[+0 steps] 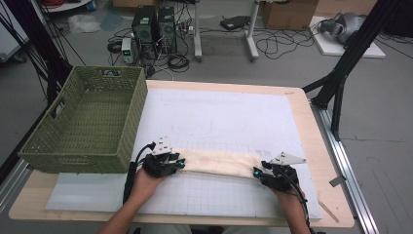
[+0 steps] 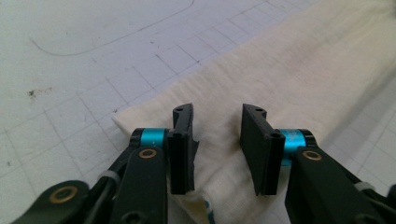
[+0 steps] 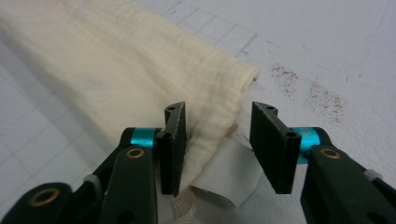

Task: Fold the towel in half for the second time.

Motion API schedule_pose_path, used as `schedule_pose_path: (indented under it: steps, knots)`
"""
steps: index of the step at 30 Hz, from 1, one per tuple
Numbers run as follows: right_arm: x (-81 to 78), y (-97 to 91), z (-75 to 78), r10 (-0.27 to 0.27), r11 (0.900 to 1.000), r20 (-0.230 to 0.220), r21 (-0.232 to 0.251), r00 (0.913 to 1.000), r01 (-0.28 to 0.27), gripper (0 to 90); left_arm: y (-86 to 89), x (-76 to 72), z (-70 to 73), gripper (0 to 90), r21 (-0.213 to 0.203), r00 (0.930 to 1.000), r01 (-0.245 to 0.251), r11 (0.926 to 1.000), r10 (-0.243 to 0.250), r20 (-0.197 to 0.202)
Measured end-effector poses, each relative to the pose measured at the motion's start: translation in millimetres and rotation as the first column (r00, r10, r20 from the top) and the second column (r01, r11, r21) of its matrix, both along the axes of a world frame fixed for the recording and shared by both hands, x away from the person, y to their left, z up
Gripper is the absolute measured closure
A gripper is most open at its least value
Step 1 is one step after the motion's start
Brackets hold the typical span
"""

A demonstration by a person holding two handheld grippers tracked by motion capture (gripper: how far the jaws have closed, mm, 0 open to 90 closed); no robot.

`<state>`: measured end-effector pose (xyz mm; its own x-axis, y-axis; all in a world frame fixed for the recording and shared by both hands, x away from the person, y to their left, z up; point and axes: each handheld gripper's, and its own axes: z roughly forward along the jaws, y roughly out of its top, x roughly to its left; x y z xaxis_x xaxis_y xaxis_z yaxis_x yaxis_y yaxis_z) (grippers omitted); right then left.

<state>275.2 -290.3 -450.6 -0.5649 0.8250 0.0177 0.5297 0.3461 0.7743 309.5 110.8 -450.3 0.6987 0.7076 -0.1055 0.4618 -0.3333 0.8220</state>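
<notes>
Your left gripper [image 2: 217, 149] has its jaws spread apart over one end of the folded cream cloth [image 1: 219, 163]. The cloth lies between the jaws, but the pads are not squeezing it. Your right gripper [image 3: 226, 149] is spread too, over the other end. There the cloth's corner and a small white tag [image 3: 229, 179] sit in the gap, and the left pad is right next to the cloth edge.

The cloth is a long, narrow strip. It lies flat on the white grid mat [image 1: 219, 117], near your side of the table, with one gripper at each end.

It looks like you are getting ready to grab both ends. Push each gripper a bit further in, so all the layers sit deep between the pads. Then squeeze both at once. On the right side, try to catch the thick cloth, not just the thin tag, or it may slip out. Lift both ends evenly so the fold stays neat.

The green woven basket [image 1: 85, 119] sits at the back left of the table, just beside your left gripper. Keep your elbow clear of it.
</notes>
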Motion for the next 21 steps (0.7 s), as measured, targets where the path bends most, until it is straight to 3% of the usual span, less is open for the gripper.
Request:
schedule_pose_path:
  steps: [2,6,8,10,14,21]
  knots:
    - [1.0,-1.7,-0.3,-0.021,0.9997,-0.004,0.009,0.9998,0.021,42.8,3.3,-0.6,0.7,59.0,-0.029,0.9999,-0.005,0.9996,0.005,0.011]
    - [-0.1,-3.4,2.5,-0.021,0.9992,0.013,0.034,0.9997,0.020,35.2,14.1,-0.3,6.2,53.4,-0.093,0.9982,-0.030,0.9953,0.035,0.050]
    - [-0.5,-3.2,5.1,-0.015,0.9992,0.033,0.038,0.9994,0.014,32.9,18.9,-0.8,10.0,52.1,-0.122,0.9945,-0.046,0.9915,0.057,0.088]
    - [-1.6,-2.2,8.2,-0.006,0.9989,0.050,0.046,0.9987,0.003,32.2,23.4,-1.3,13.4,52.4,-0.154,0.9903,-0.060,0.9863,0.078,0.115]
    - [-5.3,-1.5,15.5,0.007,0.9983,0.095,0.057,0.9954,-0.012,30.5,30.2,-1.4,18.2,50.4,-0.198,0.9856,-0.080,0.9769,0.107,0.131]
    - [-8.4,-14.7,22.3,-0.031,0.9956,0.129,0.091,0.9911,0.019,29.1,36.7,-3.7,24.6,42.9,-0.240,0.9804,-0.088,0.9667,0.127,0.151]
